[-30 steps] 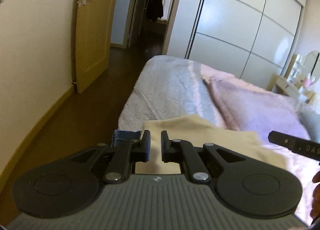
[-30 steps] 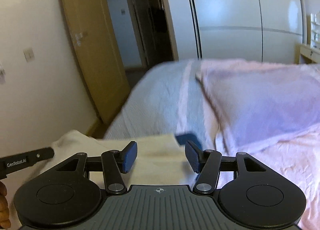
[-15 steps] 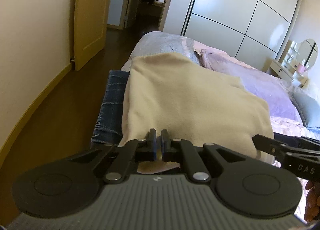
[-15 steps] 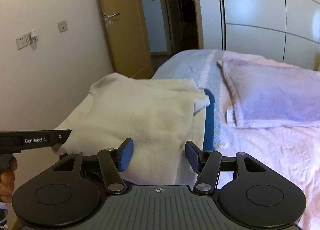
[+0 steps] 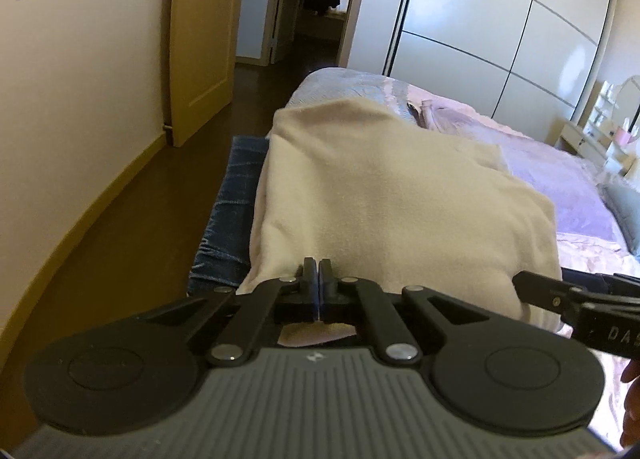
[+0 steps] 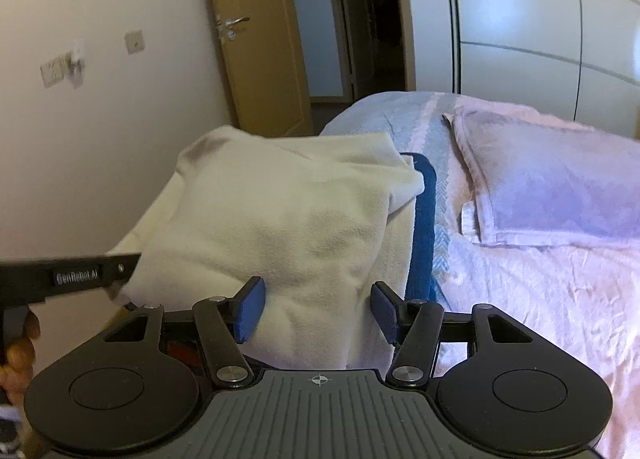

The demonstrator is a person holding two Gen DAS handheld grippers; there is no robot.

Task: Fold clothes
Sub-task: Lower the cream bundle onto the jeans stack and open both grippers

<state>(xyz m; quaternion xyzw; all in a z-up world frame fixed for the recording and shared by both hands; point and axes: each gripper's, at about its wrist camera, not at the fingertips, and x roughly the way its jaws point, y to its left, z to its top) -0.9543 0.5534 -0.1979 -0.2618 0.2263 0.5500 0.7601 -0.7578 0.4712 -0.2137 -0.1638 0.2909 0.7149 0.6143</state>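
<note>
Left wrist view: the left gripper (image 5: 319, 285) has its jaws pressed together at the near hem of a cream fleece garment (image 5: 384, 195). A scrap of cream cloth shows just behind the closed pads, so I judge the hem is pinched between them, though the contact itself is mostly hidden. The garment lies on the bed (image 5: 560, 163) and runs straight away from the jaws, its long axis pointing toward the far end of the bed. Under its left edge a folded blue denim garment (image 5: 228, 215) sticks out, lying parallel. The right gripper (image 5: 576, 295) enters from the right, beside the garment's near right corner.

Right wrist view: the right gripper (image 6: 316, 309) has its jaws spread wide, with the cream garment's near edge lying between the blue pads and no pad closed on it. From here the garment (image 6: 280, 219) extends ahead and slightly left; its top layer looks already doubled over, with a lower cream layer and a blue edge (image 6: 424, 215) showing along its right side. A pale lilac pillow (image 6: 560, 187) lies well to the right. The left gripper (image 6: 68, 279) comes in from the left at the garment's near left corner.

Both grippers sit at the near edge; the left holds, while the right would need only to close to match it. Whether another fold is due cannot be told.
</note>
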